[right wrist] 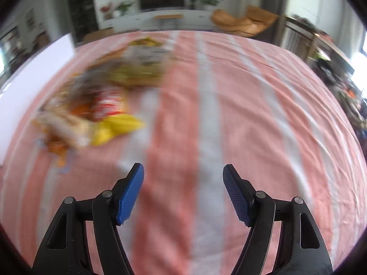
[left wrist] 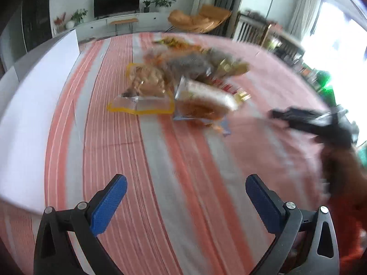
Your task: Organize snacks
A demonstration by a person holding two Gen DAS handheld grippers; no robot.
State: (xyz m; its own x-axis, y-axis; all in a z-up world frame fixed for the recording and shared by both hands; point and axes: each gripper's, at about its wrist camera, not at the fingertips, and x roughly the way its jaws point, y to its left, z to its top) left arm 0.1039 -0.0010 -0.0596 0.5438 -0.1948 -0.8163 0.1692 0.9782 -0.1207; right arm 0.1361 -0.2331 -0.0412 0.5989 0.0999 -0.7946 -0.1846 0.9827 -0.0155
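Observation:
A loose pile of snack packets (left wrist: 183,78) lies on the pink-and-white striped cloth (left wrist: 142,151), ahead of my left gripper (left wrist: 186,183), which is open and empty above the cloth. A clear packet with a yellow border (left wrist: 144,91) is nearest it. In the right wrist view the pile (right wrist: 101,96) is blurred at the upper left, with a yellow packet (right wrist: 119,126) at its near edge. My right gripper (right wrist: 183,174) is open and empty, right of the pile; it also shows in the left wrist view (left wrist: 305,119).
A white box or board (left wrist: 34,105) stands along the left edge of the cloth. Behind the table are a TV unit (left wrist: 117,2), potted plants (left wrist: 162,1) and an orange chair (left wrist: 199,19). A cluttered shelf (right wrist: 332,64) is at the right.

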